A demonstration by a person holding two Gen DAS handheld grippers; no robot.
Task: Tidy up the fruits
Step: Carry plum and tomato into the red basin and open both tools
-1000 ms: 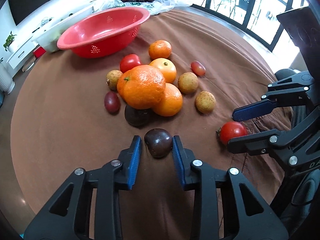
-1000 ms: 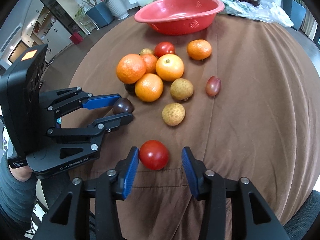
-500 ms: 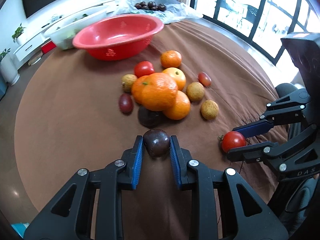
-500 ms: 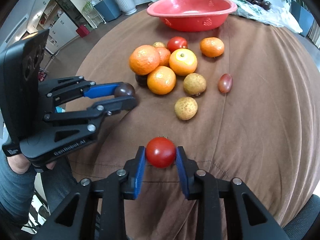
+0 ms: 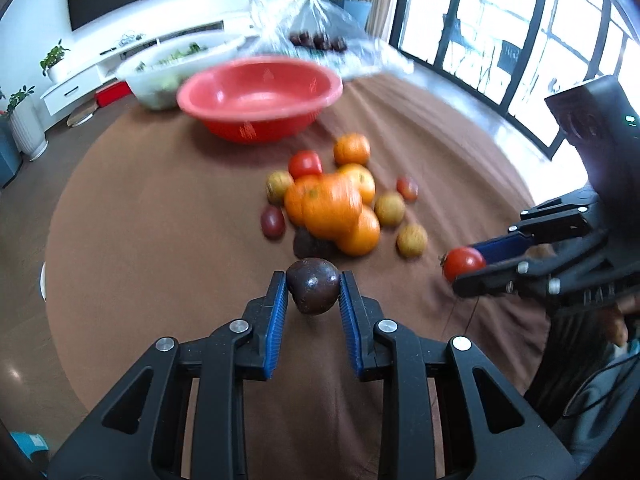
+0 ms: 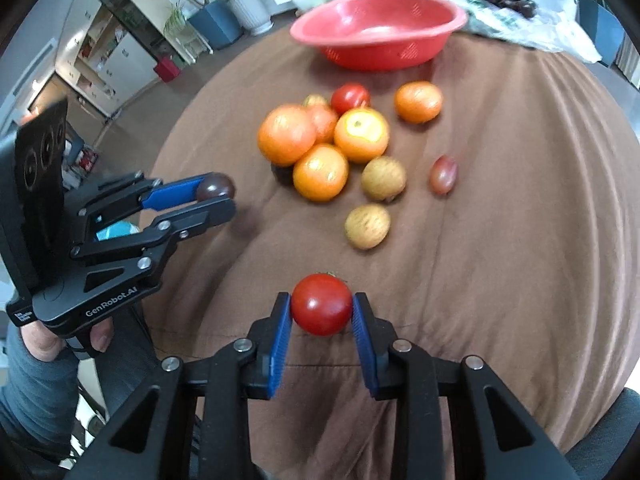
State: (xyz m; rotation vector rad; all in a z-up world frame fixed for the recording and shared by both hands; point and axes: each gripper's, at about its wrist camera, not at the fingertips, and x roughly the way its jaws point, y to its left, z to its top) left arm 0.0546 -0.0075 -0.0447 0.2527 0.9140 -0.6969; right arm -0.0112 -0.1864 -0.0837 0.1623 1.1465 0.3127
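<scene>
You're basically at the start of this one. The red bowl (image 5: 260,96) at the far side of the table (image 5: 140,220) looks empty from both views, so nothing's sorted yet, assuming that bowl is where the fruit goes.

What you do have: your left gripper (image 5: 313,292) is clamped on a dark plum (image 5: 313,286), pads pressing both sides, and it looks lifted off the cloth. Your right gripper (image 6: 321,308) is closed on a tomato (image 6: 321,304) the same way, squeezed between the blue pads. So two pieces in hand, both near your edge of the table.

Everything else sits in a loose cluster mid-table between you and the bowl: a pile of oranges (image 6: 320,172) touching each other, another tomato (image 6: 351,97) behind them, one orange (image 6: 418,102) a bit apart, two tan fruits (image 6: 367,226), a reddish plum (image 6: 443,174) off to the right, and another dark one tucked under the oranges.

The held plum is smooth, glossy, deep purple-brown and a bit pointed at the bottom. The tomato's shiny red, round, with a stub of stem at the top. Both look firm, but I'd guess the tomato won't love a harder squeeze.
</scene>
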